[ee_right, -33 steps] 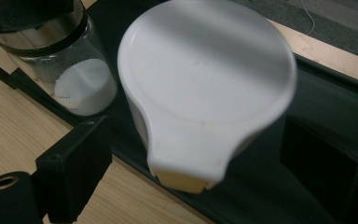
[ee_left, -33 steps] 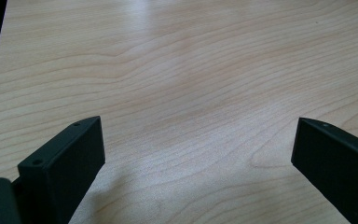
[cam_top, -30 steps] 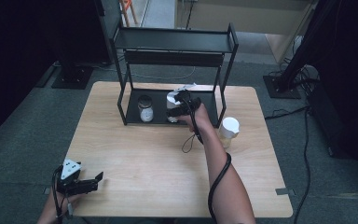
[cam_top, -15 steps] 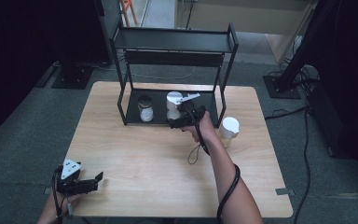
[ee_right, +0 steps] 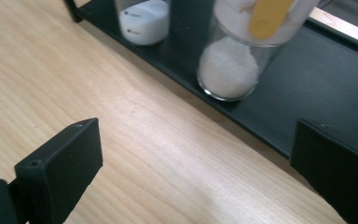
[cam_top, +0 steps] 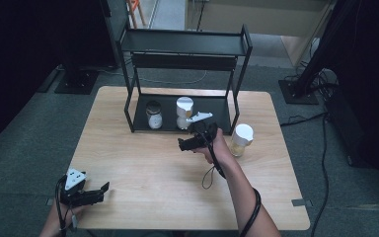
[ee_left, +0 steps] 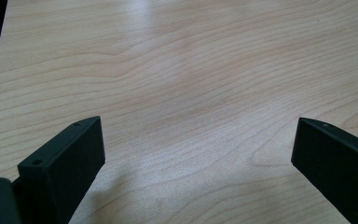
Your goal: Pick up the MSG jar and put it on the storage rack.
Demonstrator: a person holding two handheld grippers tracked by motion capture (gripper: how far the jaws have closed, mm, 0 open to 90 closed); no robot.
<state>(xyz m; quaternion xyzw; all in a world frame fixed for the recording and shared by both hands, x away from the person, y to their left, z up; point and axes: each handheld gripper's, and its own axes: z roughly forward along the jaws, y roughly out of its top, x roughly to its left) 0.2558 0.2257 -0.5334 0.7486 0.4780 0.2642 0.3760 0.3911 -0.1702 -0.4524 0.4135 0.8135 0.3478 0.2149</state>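
Right gripper (cam_top: 186, 143): was held above the desk (cam_top: 143, 187) just in front of the black rack's (cam_top: 185, 44) lower shelf (ee_right: 307, 88); its jaws were seen wide apart in the right gripper view, having just been opening, with nothing between them but bare wood and the shelf's front edge.
White-lidded jar (cam_top: 184, 112): was stood upright on the lower shelf, right of its middle; in the right gripper view (ee_right: 242, 51) it was seen to be of clear glass with white powder at the bottom and a yellow mark on its label; it was free of the jaws and just beyond them.
Dark-lidded jar (cam_top: 153, 114): was stood on the same shelf towards its left end, near the first jar but apart from it; white contents were shown (ee_right: 144, 18).
Third jar (cam_top: 240, 140): was stood on the desk outside the rack, near the right edge, just beside the right hand; it was white-lidded with yellowish contents.
Left gripper (cam_top: 98, 193): was held low at the desk's near left corner; its jaws were spread wide over bare wood (ee_left: 191, 93), nothing being gripped.
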